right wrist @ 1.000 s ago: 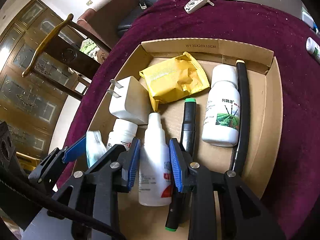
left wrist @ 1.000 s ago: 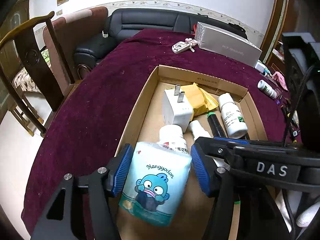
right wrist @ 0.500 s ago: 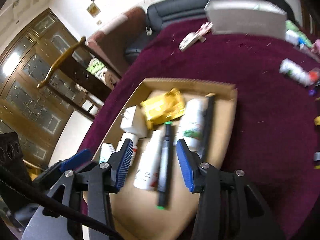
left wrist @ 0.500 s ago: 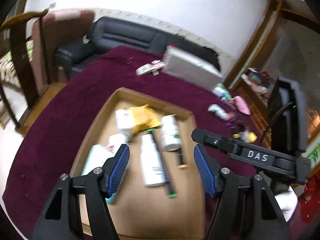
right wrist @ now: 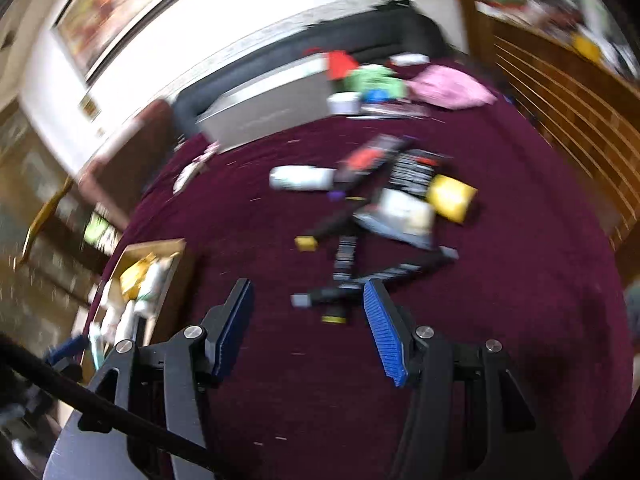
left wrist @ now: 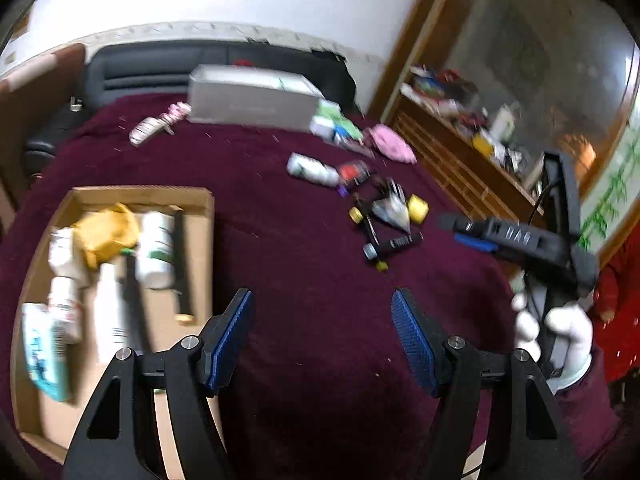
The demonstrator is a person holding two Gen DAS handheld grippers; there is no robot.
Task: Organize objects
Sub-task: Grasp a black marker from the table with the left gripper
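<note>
Bare maroon cloth is lying open on the near counter (left wrist: pixel 304 272), giving free passage. The cardboard box (left wrist: pixel 202 240) is walling off the left; a scattered clutter of pens and packets (right wrist: pixel 384 216) is blocking the far right, a grey box (left wrist: pixel 248 100) behind it.

One cardboard box (left wrist: pixel 200 248) sits on one maroon tablecloth (left wrist: pixel 304 288).

Box contents, as far as blur allows:
- one yellow packet (left wrist: pixel 105 236)
- one blue-and-white pouch (left wrist: pixel 42 352)
- one long black stick (left wrist: pixel 182 264)
- three white bottles, the largest green-labelled (left wrist: pixel 155 250)

Loose on the cloth:
- one white bottle (right wrist: pixel 301 178)
- one silver carton (left wrist: pixel 252 102)
- one pink cloth (right wrist: pixel 450 87)
- one yellow block (right wrist: pixel 452 197)

The remaining clutter is too blurred to count.
</note>
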